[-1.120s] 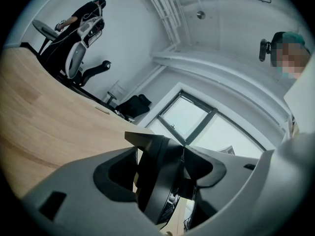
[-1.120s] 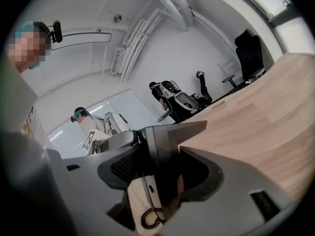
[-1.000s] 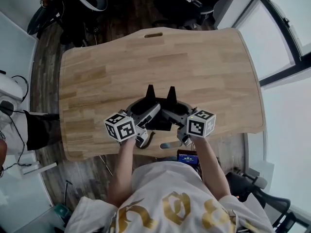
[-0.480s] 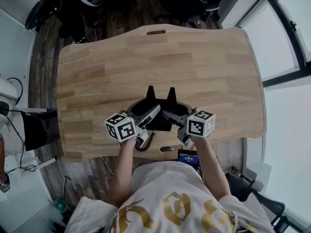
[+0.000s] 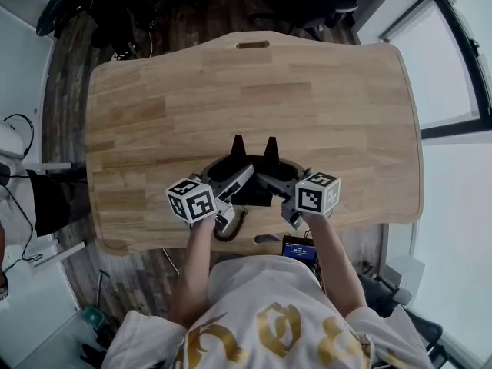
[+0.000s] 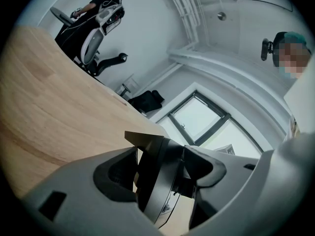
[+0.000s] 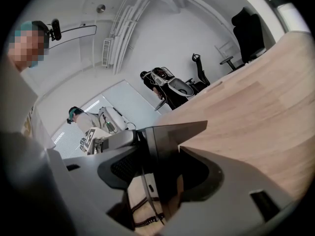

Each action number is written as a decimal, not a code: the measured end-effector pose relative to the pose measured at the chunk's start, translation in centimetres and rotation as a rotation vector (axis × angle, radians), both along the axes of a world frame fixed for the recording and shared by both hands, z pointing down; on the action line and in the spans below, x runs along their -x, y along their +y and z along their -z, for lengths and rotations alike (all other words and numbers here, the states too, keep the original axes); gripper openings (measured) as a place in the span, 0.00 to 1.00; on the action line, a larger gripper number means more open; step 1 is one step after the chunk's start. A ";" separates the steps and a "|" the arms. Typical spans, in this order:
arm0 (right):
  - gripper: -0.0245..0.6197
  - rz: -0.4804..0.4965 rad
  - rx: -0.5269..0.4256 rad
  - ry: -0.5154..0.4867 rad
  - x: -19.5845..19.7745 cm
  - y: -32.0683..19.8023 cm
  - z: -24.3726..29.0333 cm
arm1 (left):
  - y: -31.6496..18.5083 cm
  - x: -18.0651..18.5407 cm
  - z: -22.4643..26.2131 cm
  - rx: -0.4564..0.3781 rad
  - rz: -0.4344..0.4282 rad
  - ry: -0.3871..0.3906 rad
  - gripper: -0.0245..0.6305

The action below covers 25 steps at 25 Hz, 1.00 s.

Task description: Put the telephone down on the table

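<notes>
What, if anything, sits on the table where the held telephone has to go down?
Nothing visible does. The left hand-held gripper and the right hand-held gripper are shut on the telephone over the near edge of the table, and the wood around and beyond it is bare.

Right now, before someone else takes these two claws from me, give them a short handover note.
Left claw: jaws together, nothing visible between them.
Right claw: the same.
Both hang close together over the wooden table, at its near edge.
Telephone: probably the black body between the claws. Its coiled cord shows at that edge. Whether it rests on the wood is hidden.
Done: seemingly released.
To do: confirm it lies on the table, then draw both claws clear.
</notes>
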State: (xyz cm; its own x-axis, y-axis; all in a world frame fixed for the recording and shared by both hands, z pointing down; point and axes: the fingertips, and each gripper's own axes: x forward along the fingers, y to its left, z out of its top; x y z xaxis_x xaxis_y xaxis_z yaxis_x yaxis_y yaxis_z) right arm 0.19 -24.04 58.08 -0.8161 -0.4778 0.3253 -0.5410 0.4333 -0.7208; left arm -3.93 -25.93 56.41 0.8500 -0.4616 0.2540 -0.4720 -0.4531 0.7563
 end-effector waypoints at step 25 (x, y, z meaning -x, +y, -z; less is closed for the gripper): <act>0.40 -0.023 0.120 -0.042 0.1 -4.7 -5.0 | -4.4 0.9 -5.8 0.165 0.061 0.026 0.43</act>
State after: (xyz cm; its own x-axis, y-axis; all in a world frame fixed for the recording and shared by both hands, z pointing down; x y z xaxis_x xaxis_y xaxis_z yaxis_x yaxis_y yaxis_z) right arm 0.08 -28.70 63.06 -0.8192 -0.4564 0.3472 -0.5183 0.3301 -0.7889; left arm -4.82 -30.34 62.17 0.8288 -0.4664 0.3092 -0.4744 -0.2925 0.8303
